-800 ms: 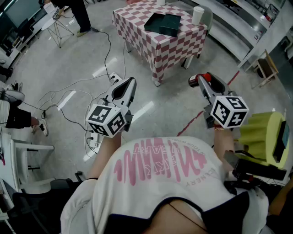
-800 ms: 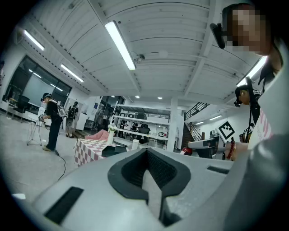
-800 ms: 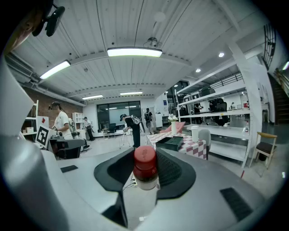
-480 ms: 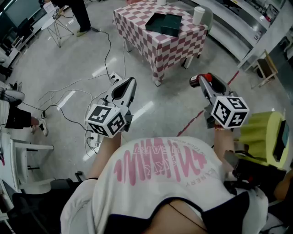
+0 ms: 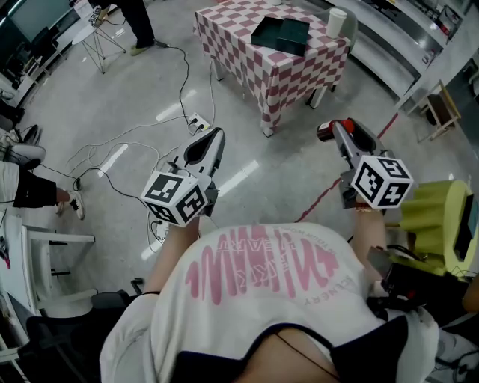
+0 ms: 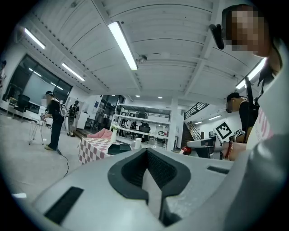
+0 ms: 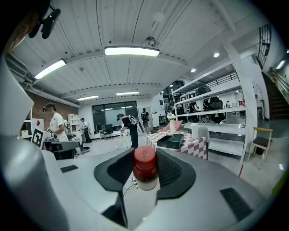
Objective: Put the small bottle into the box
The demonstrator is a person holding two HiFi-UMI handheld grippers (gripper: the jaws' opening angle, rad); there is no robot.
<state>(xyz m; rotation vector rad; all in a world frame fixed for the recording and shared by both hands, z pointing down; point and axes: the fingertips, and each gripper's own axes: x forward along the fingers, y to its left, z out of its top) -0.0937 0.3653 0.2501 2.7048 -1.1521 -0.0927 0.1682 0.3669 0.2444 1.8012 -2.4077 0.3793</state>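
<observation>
Since the earlier head views the checked table (image 5: 247, 52) is sitting a little further up and to the right in the picture, and the floor cables are lying slightly shifted too; both grippers are keeping nearly the same places in front of the person's chest. The right gripper (image 5: 334, 132) is clamping the small bottle (image 7: 145, 168) between its pads, as before. The bottle is showing a red cap over a pale, whitish body, the cap rising above the pads in the right gripper view and poking out beside the tip in the head view. The left gripper (image 6: 146, 152) is holding its jaws together with nothing between them. The dark green box (image 5: 281, 34) is lying on the table, well apart from the bottle, near a white cup (image 5: 337, 22)
</observation>
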